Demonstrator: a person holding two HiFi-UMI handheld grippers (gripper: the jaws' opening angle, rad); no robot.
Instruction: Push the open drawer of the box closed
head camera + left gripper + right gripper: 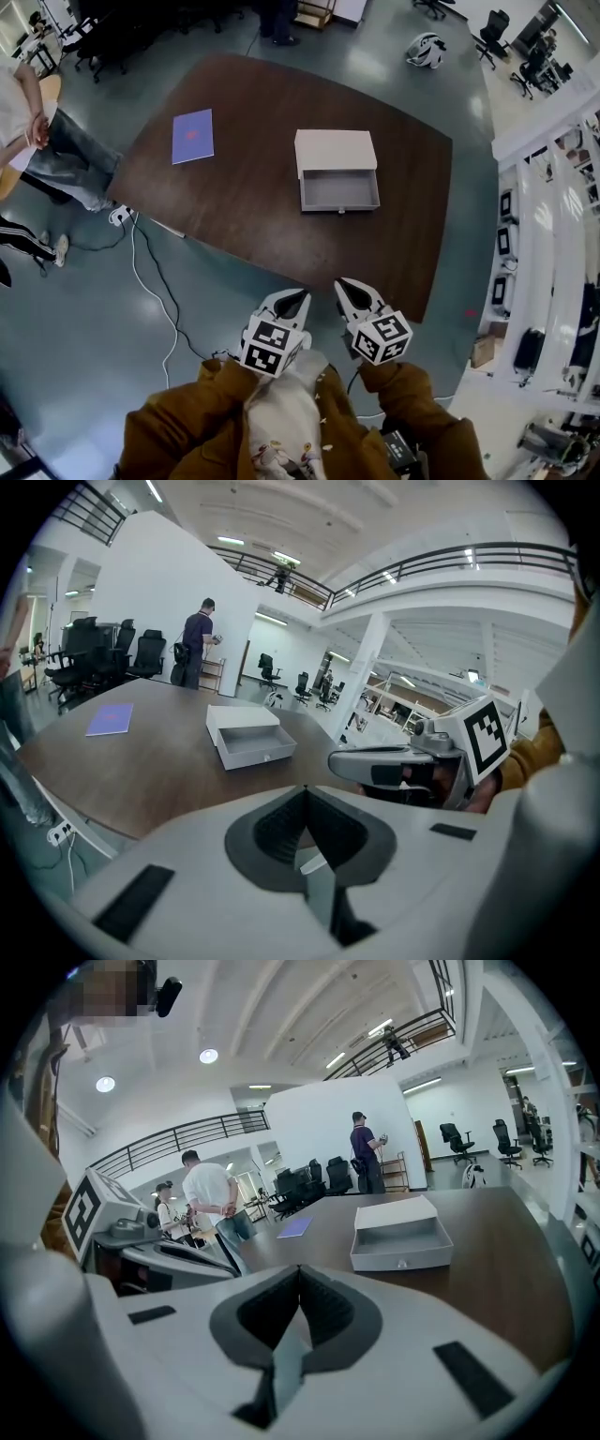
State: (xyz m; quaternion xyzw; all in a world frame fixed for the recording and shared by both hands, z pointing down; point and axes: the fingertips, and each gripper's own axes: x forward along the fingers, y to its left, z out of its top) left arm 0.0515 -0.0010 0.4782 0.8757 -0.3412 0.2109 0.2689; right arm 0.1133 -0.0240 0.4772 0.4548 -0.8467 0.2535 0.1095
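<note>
A white box (335,152) lies on the dark brown table (244,216), its grey drawer (339,190) pulled out toward me and empty; the drawer also shows in the left gripper view (255,743) and in the right gripper view (400,1241). Both grippers hover off the table's near edge, well short of the box. My left gripper (296,301) has its jaws closed together, holding nothing. My right gripper (349,289) is likewise shut and empty, just right of the left one.
A purple booklet (192,136) lies on the table's left part. A person in a white top and jeans (37,141) stands by the table's left end. White cables (155,272) trail on the floor. Office chairs stand at the far side; a white railing (553,234) runs on the right.
</note>
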